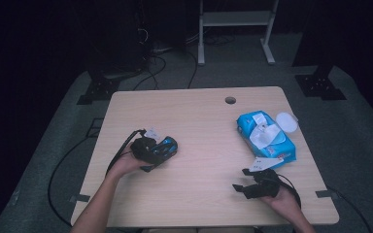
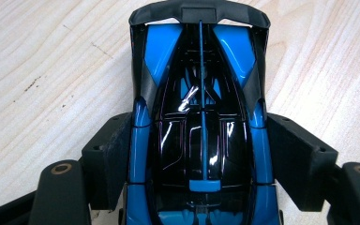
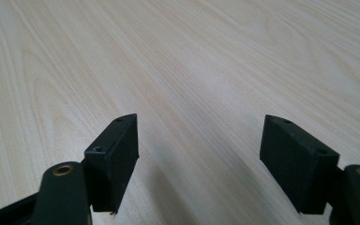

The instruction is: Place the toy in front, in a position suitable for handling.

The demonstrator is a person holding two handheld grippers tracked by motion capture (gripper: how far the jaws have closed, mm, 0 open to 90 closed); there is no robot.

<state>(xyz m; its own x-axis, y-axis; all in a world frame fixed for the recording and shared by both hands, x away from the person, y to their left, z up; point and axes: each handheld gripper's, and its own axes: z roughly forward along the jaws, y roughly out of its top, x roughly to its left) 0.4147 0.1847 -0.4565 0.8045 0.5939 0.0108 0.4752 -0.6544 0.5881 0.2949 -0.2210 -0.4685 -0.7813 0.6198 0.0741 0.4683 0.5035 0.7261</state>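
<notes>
From the high view: gripped a blue-and-black toy car (image 1: 169, 144) in the left tongs (image 1: 159, 153) at the left-middle of the bench (image 1: 199, 116). Held the right tongs (image 1: 240, 179) near the front right edge, well apart from the car. Left a blue pack of wipes (image 1: 267, 138) lying far right, with a white round lid (image 1: 286, 121) just beside it. Judged the grasp as made and any carrying or setting down as not yet done. Could not tell from here whether the car sat on the bench or hung just above it.

From the left gripper view: looked straight down along the toy car (image 2: 201, 117), nose pointing away. Clamped the left tongs (image 2: 199, 159) across its middle, with the pads (image 2: 117, 145) laid against the blue flanks on both sides and no gap to be seen. Showed a glossy black cabin, a thin blue spine down the centre, bright blue side panels and a matt dark wing or bumper at the far end. Judged the shell hard, smooth and apt to slip under a light squeeze. Saw pale wood grain of the bench (image 2: 37, 70) to either side.

From the right gripper view: kept the right tongs (image 3: 199, 154) spread wide and empty over bare bench (image 3: 192, 56), grasping nothing.
</notes>
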